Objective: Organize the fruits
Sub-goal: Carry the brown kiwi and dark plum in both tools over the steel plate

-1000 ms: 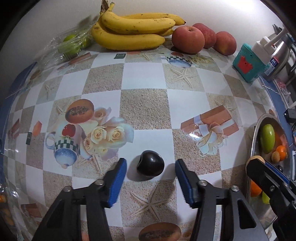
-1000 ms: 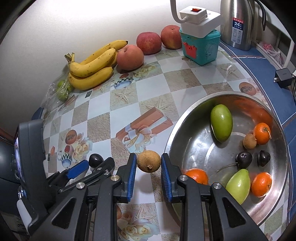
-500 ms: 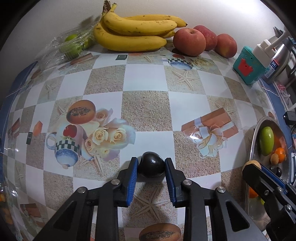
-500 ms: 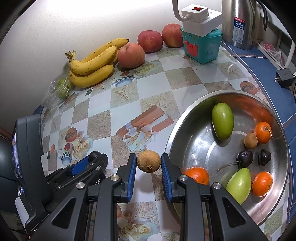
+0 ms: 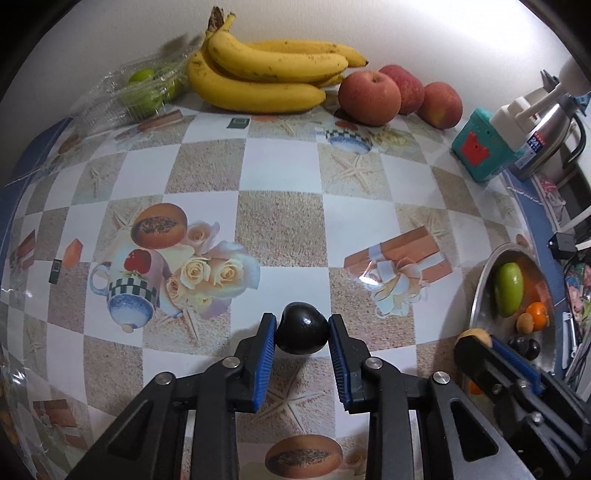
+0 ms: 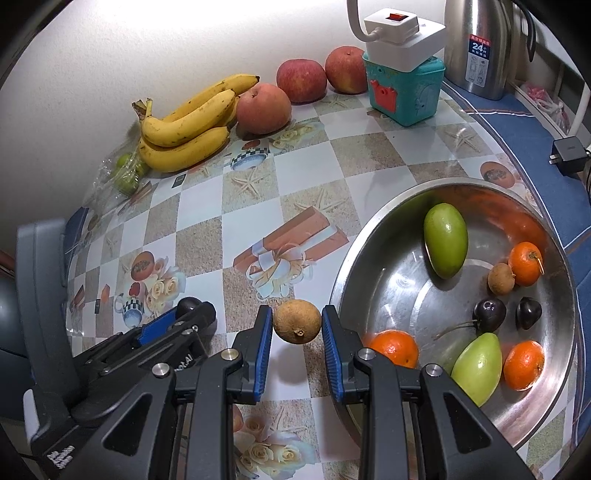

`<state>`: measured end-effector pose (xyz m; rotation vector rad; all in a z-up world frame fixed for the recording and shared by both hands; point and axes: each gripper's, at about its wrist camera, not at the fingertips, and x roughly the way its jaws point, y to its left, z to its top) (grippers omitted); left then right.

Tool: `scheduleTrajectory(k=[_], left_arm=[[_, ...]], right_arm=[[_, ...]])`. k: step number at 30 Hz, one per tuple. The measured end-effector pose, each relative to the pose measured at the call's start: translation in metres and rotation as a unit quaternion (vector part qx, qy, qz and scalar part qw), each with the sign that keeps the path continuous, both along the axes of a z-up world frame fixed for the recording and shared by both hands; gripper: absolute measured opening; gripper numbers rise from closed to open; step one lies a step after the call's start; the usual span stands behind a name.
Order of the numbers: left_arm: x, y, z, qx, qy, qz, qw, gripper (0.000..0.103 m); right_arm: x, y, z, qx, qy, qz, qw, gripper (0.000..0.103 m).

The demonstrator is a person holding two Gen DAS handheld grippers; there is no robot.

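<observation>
Left gripper (image 5: 303,334) is clamped on a dark plum (image 5: 303,333), both blue pads pressed against its sides. It sits over the checkered tablecloth (image 5: 280,173), near edge of the table, a faint shadow under the fruit.

Right gripper (image 6: 297,326) is closed on a small brown round fruit (image 6: 297,321), pads touching both sides, just left of the steel bowl (image 6: 373,266) rim. In the right view the left gripper shows at the near left with the plum at its tip.

Bowl is at the right, near side. Inside: two green mangoes (image 6: 445,245), three small oranges (image 6: 525,263), one more brown fruit (image 6: 501,278), a cherry with stem (image 6: 489,314) and another dark plum (image 6: 528,312). The middle of the bowl floor is bare.

Far edge against the wall: bag of green fruit (image 5: 147,92) at far left, bananas (image 5: 266,79), three apples (image 5: 369,98) in a row, then a teal box (image 6: 404,90) with a white power strip (image 6: 404,31) on top, and a steel flask (image 6: 476,44) at far right. A black charger (image 6: 570,155) lies on the blue cloth, right of the bowl.

Centre of the table between the grippers and the far row holds nothing but the printed cloth. Between the two grippers the gap is narrow.
</observation>
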<state>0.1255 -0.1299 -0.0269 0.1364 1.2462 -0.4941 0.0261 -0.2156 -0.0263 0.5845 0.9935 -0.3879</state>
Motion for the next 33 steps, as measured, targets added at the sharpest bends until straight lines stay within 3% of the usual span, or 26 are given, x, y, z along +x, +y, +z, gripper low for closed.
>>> scheduleTrajectory(k=[19,33], left_arm=[[-0.032,0.019,0.045,-0.019,-0.032,-0.005,0.9993,0.031],[-0.074,0.014,0.079,-0.044,-0.064,-0.039,0.9962,0.031]], right_arm=[[-0.025,-0.002,0.017,-0.016,-0.007,-0.005,1.000,0.028],[-0.067,-0.015,0.044,-0.032,-0.033,-0.043,0.998,0.028]])
